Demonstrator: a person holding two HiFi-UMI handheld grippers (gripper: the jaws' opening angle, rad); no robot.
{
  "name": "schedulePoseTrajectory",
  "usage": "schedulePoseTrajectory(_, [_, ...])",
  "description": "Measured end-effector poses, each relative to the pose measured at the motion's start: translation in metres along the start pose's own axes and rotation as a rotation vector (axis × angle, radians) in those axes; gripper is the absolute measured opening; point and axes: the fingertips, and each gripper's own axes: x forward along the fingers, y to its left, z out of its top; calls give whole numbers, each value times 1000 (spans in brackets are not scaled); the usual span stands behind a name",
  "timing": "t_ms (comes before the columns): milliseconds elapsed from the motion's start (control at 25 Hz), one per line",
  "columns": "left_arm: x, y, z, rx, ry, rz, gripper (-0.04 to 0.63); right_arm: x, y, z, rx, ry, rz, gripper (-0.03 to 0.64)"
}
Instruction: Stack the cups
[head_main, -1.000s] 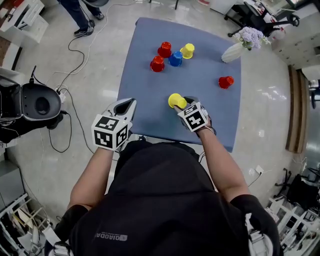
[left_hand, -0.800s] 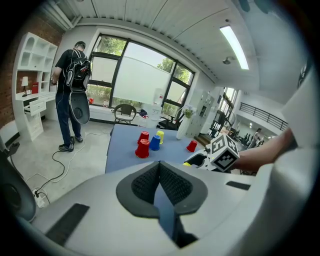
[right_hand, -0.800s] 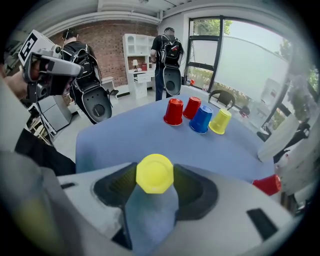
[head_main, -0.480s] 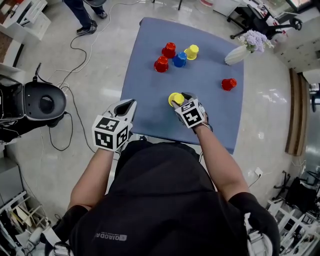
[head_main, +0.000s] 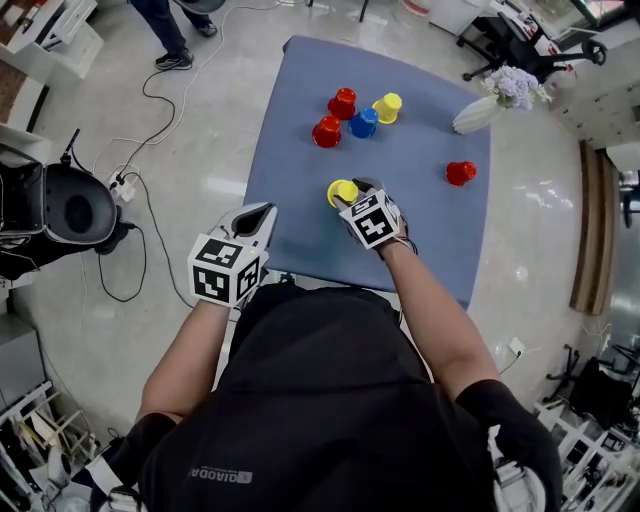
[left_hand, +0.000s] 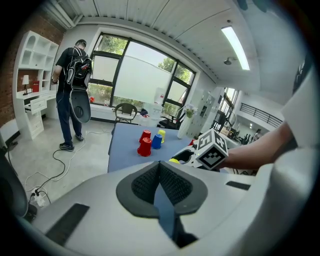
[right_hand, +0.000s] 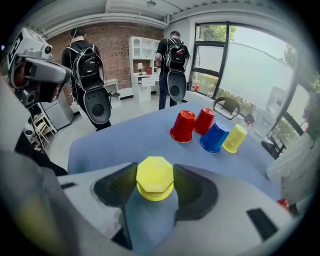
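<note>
Your right gripper is clamped on the upturned yellow cup, pads on either side just below its base, over the near middle of the table. I can't tell whether the rim is clear of the cloth; if it isn't, dragging it could snag and twist it in the pads. The hold is high on a light, tapered cup, so a soft squeeze may let it swing or slip, and a hard one may buckle it. The cluster at the far side is tight: far red cup, near red cup, blue cup and far yellow cup stand just beside one another. Lowering onto any of them off-centre could catch a rim and tip it, and the gripper's broad body could knock a neighbour over. Your left gripper, jaws together and empty, sits at the near left edge, too far away to steady anything.
</note>
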Motion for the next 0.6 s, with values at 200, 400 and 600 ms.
schedulePoseTrajectory(200, [0,2,1,1,4,-1,3,5,-2,2,33,-10,13,230])
schedulePoseTrajectory(400, [3,1,3,4,9,-4,5,4,-2,0,38,-31,11,230])
schedulePoseTrajectory(600, [7,-3,5,13,10,-11,3,10,-1,-2,-6,-25,11,233])
